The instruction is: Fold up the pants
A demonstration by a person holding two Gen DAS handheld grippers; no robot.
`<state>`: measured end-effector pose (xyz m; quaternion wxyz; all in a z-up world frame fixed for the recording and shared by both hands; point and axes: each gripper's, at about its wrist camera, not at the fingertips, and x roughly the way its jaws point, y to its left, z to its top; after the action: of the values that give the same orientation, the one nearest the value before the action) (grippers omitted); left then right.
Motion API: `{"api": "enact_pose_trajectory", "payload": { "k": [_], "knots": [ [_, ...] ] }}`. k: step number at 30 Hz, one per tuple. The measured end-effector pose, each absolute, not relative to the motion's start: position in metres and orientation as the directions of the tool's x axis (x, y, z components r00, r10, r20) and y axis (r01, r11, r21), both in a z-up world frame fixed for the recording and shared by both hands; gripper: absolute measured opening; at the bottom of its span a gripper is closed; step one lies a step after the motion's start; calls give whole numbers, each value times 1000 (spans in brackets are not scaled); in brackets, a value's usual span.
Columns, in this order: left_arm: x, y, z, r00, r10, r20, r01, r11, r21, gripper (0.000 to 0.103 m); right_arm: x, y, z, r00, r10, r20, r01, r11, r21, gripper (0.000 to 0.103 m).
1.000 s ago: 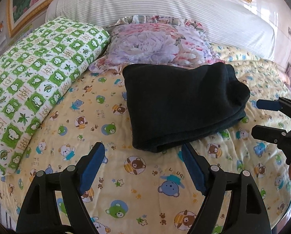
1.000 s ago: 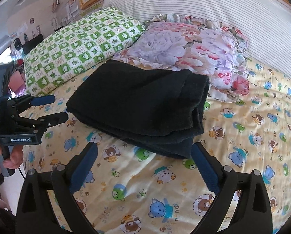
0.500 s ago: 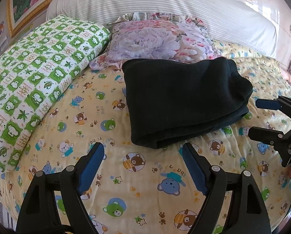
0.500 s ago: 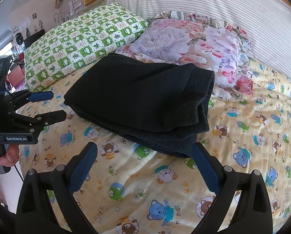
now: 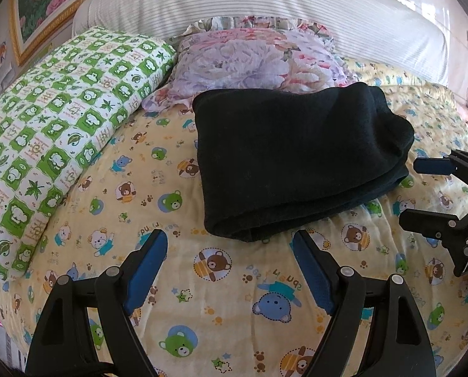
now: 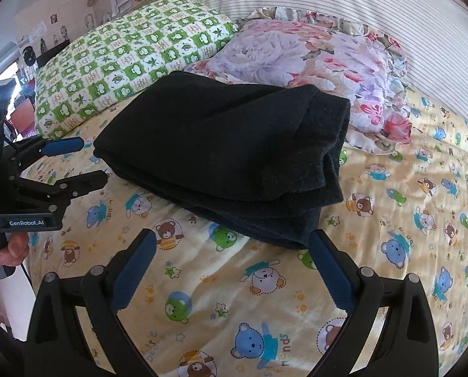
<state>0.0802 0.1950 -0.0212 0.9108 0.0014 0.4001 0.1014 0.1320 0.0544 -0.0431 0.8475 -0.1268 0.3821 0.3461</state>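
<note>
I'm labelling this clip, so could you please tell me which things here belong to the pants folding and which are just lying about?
Job:
black pants, folded
left hand-held gripper, open
right hand-held gripper, open

Lying about:
green checked pillow
floral pillow
bear-print sheet

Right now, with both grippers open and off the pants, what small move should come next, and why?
Probably none on the cloth: draw both grippers straight back. The black pants already lie as a compact stack of layers on the bear-print sheet, edges roughly aligned. The left gripper and right gripper are open, empty and short of the near edge, so another grasp would likely only disturb the fold.
</note>
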Motion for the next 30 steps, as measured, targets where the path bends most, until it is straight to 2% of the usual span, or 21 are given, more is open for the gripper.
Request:
{"api": "enact_pose_trajectory", "payload": {
  "k": [30],
  "knots": [
    [82, 194, -21, 658, 199, -726, -179, 978, 106, 83, 135, 66, -42, 468, 497, -730, -693, 719, 45, 98]
  ]
}}
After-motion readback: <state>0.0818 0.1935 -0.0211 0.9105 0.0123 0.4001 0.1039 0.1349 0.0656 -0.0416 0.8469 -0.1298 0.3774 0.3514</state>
